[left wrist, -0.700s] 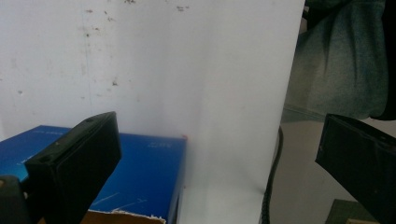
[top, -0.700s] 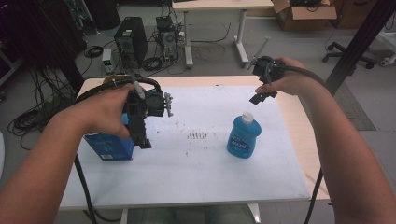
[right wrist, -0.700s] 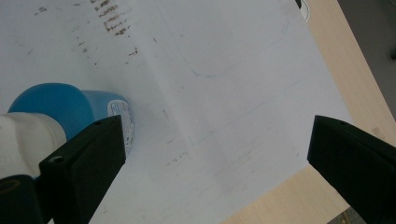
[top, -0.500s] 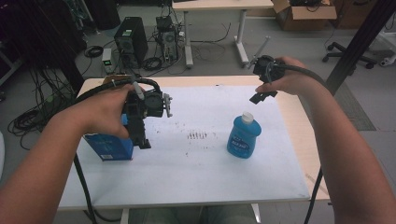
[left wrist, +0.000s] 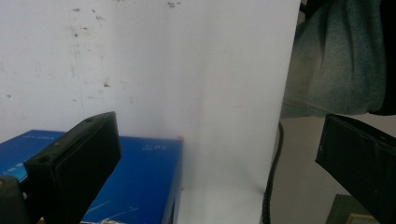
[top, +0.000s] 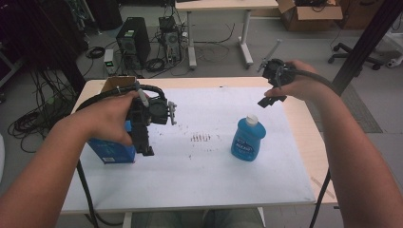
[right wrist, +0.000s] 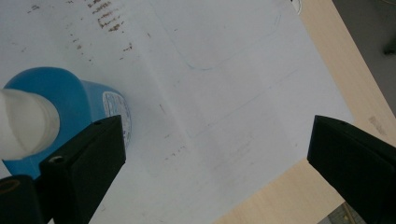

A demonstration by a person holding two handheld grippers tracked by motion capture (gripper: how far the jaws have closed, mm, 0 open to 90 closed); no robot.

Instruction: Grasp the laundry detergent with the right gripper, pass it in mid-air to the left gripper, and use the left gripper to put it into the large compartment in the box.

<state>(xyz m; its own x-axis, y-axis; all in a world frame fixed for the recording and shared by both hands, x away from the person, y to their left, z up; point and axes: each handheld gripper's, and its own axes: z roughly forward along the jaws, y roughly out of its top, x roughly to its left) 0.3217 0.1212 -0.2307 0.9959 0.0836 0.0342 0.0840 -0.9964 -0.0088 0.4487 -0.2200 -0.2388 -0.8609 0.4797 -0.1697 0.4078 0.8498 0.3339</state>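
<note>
A blue bottle (top: 248,140) with a white cap stands upright on the white sheet (top: 199,180), right of the middle. A blue box (top: 111,153) stands at the sheet's left side. My left gripper (top: 145,148) hangs just right of the box, pointing down toward the near edge. Its jaws are open in the left gripper view (left wrist: 219,133), with only the sheet between them and the box's top (left wrist: 140,182) at lower left. My right gripper (top: 267,100) is held above the far right of the table. It is open (right wrist: 217,128), and the bottle (right wrist: 70,98) is beside its left jaw.
A brown cardboard flap (top: 116,84) rises behind the blue box. Small brown stains (top: 202,138) mark the sheet's middle. The bare wooden table edge (top: 304,137) runs along the right. A computer tower (top: 133,40), cables and another table (top: 218,5) stand beyond the far edge.
</note>
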